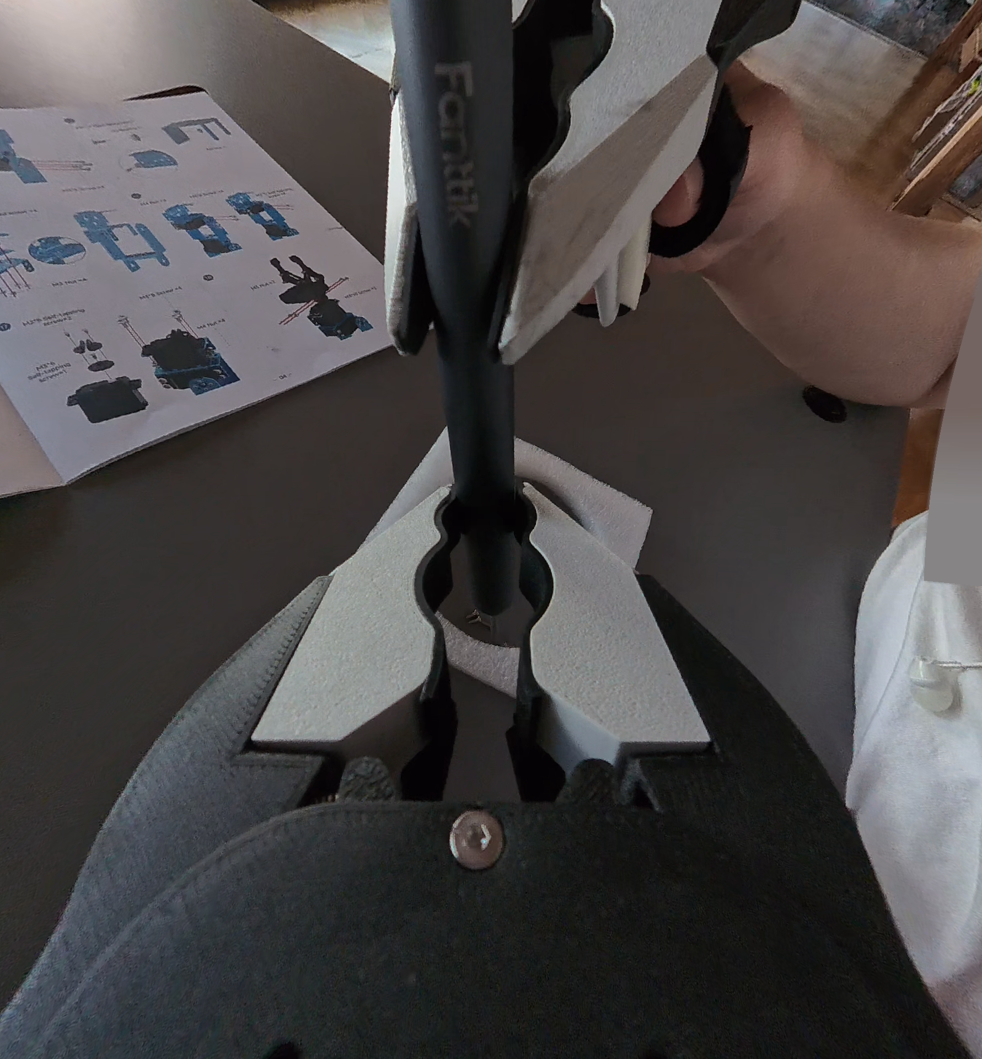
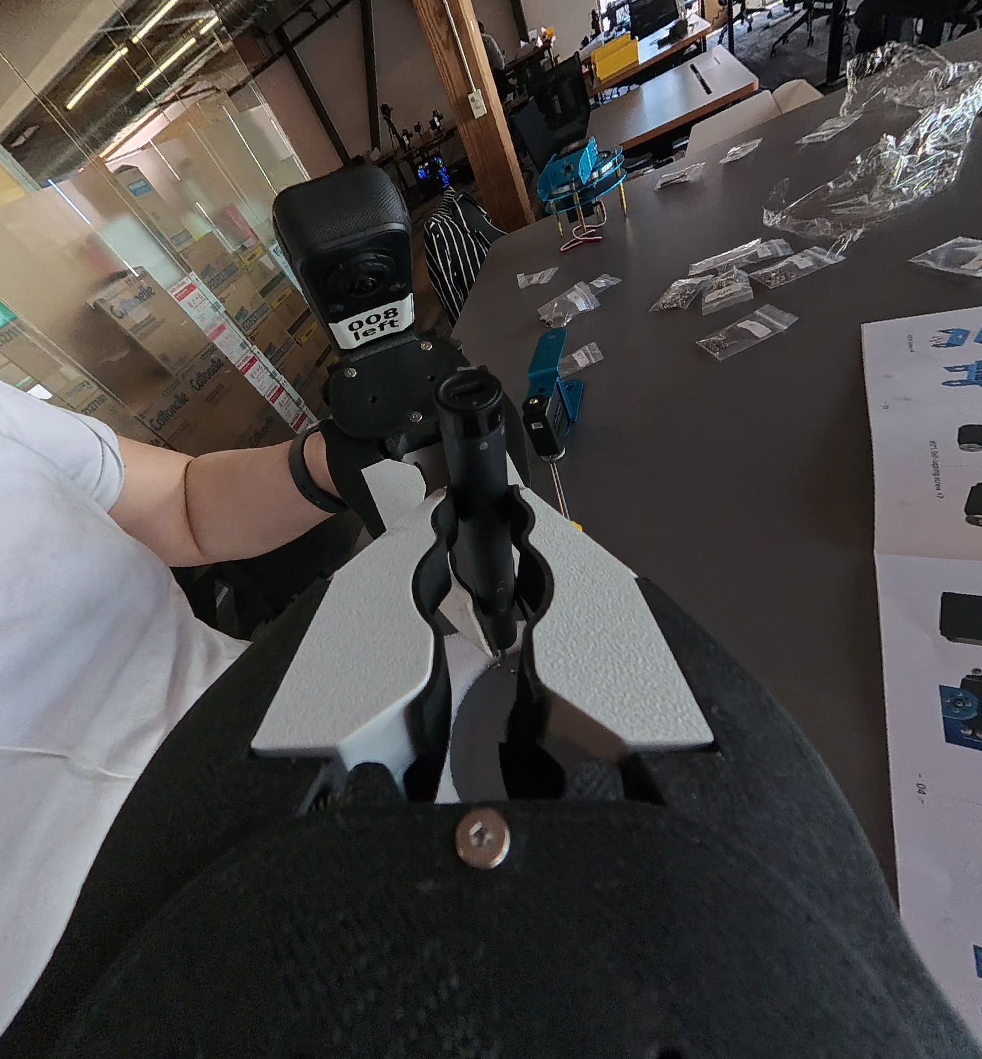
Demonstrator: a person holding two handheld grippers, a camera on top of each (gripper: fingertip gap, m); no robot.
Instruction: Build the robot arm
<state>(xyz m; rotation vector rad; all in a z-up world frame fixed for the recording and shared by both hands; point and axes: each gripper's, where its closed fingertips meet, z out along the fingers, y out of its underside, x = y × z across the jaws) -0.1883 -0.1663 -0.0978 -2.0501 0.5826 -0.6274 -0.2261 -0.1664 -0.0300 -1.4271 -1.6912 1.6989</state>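
A black pen-shaped electric screwdriver (image 1: 468,286) stands nearly upright over a white foam block (image 1: 597,516) on the dark table. My right gripper (image 1: 454,349) comes in from the upper right and is shut on the screwdriver's barrel. My left gripper (image 1: 484,510) is closed around the lower end, just above the tip. A small metal screw (image 1: 475,618) lies on the foam beside the tip. In the right wrist view my right gripper (image 2: 480,498) clamps the screwdriver (image 2: 471,447). The left gripper's camera (image 2: 351,275) sits just behind it.
An open instruction booklet (image 1: 133,258) lies on the table, also in the right wrist view (image 2: 947,573). Small bags of screws (image 2: 746,332), a blue servo bracket (image 2: 551,389), a blue round chassis (image 2: 583,172) and crumpled clear plastic (image 2: 906,132) lie farther off. A person in a white shirt (image 2: 47,630) is close by. The left gripper's tips are roughly 7 centimetres from the right gripper's. My left gripper's tips are some 9 centimetres from the white foam block (image 1: 597,516).
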